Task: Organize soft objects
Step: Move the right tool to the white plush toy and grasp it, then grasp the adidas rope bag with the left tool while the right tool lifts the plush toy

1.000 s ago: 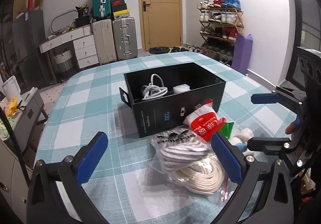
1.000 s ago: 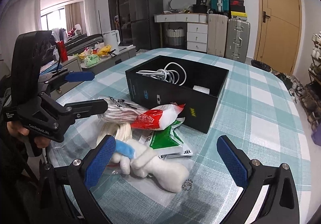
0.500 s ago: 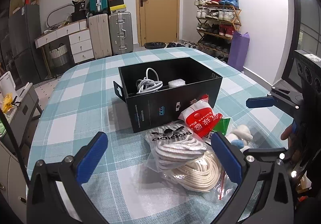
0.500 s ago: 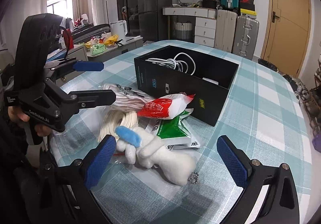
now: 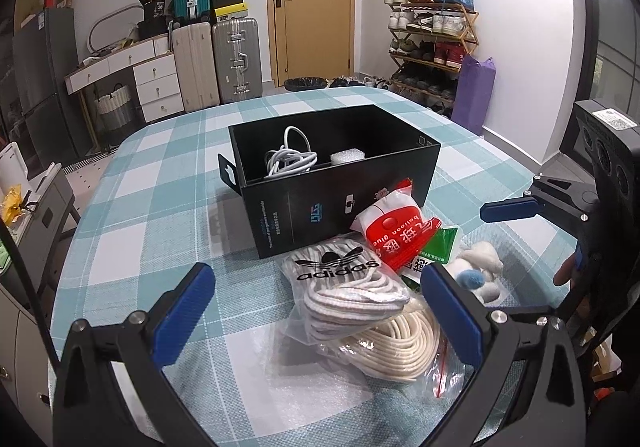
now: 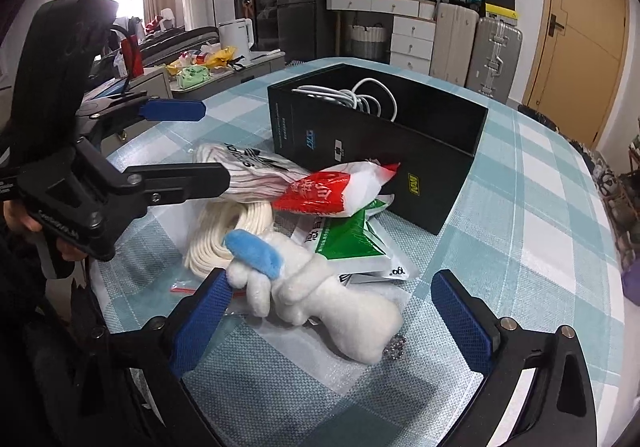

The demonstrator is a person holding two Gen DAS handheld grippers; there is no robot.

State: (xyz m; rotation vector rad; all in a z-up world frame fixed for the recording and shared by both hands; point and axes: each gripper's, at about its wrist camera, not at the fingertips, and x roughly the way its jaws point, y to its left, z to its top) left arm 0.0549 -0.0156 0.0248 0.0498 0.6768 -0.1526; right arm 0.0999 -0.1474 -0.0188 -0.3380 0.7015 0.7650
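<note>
A black box (image 5: 340, 183) (image 6: 376, 143) stands on the checked table and holds a white cable (image 5: 288, 159) and a white foam piece (image 5: 347, 155). In front of it lies a pile: a bagged Adidas item (image 5: 344, 287) (image 6: 248, 167), a coil of cream rope in a clear bag (image 5: 400, 343) (image 6: 228, 223), a red and white packet (image 5: 396, 231) (image 6: 332, 187), a green packet (image 5: 436, 251) (image 6: 348, 243) and a white plush toy with a blue part (image 5: 476, 271) (image 6: 320, 295). My left gripper (image 5: 316, 315) is open above the bags. My right gripper (image 6: 332, 319) is open around the plush toy.
The table's checked cloth (image 5: 160, 207) reaches to a rounded edge. Suitcases (image 5: 216, 59), a drawer unit (image 5: 132, 83), a door (image 5: 312, 3) and a shoe rack (image 5: 432, 43) stand behind. A side table with a kettle (image 6: 236, 35) is at the left in the right wrist view.
Both grippers have moved closer to the pile. The right gripper now has the plush toy between its fingers. Both stay open.
</note>
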